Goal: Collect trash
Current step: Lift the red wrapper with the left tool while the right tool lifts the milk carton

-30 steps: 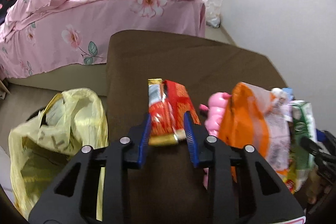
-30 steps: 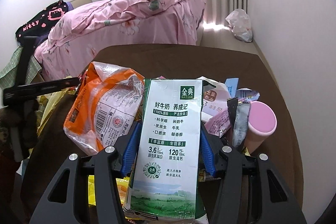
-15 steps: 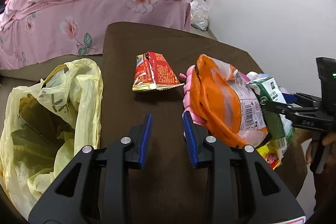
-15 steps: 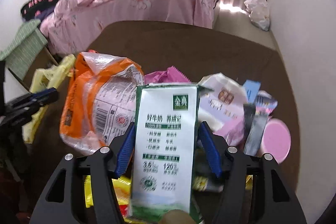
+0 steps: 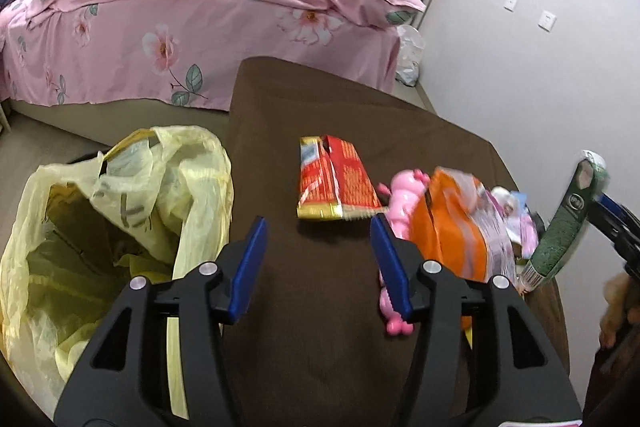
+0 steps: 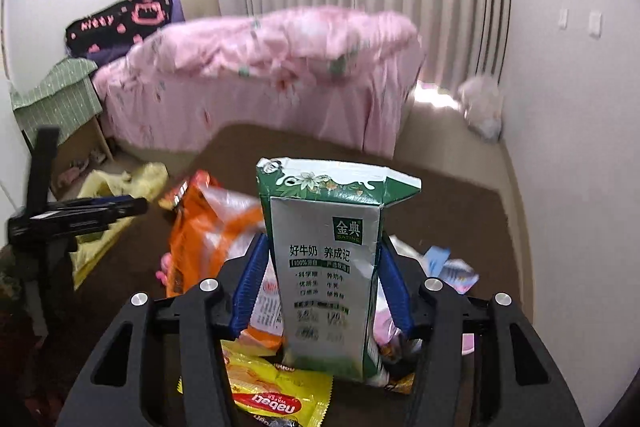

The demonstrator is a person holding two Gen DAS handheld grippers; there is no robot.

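My left gripper (image 5: 318,233) hovers over the brown table (image 5: 320,107), jaws opening, with nothing between them. A red snack wrapper (image 5: 336,183) lies flat on the table just ahead of it. An open yellow trash bag (image 5: 120,227) hangs at the table's left side. My right gripper (image 6: 323,243) has its jaws closing on an upright green and white milk carton (image 6: 324,267), and the blue pads press its sides. In the left wrist view the milk carton (image 5: 568,223) is lifted above the pile at the right edge.
A pile of rubbish sits on the table's right part: an orange bag (image 5: 452,227), a pink toy (image 5: 404,187), small sachets, and a yellow biscuit wrapper (image 6: 272,387). A pink bed (image 5: 200,7) stands behind the table. White walls close the right side.
The left gripper let go of the red wrapper, which now lies on the table, drew back and spread its jaws wider. The right gripper rose with the milk carton.
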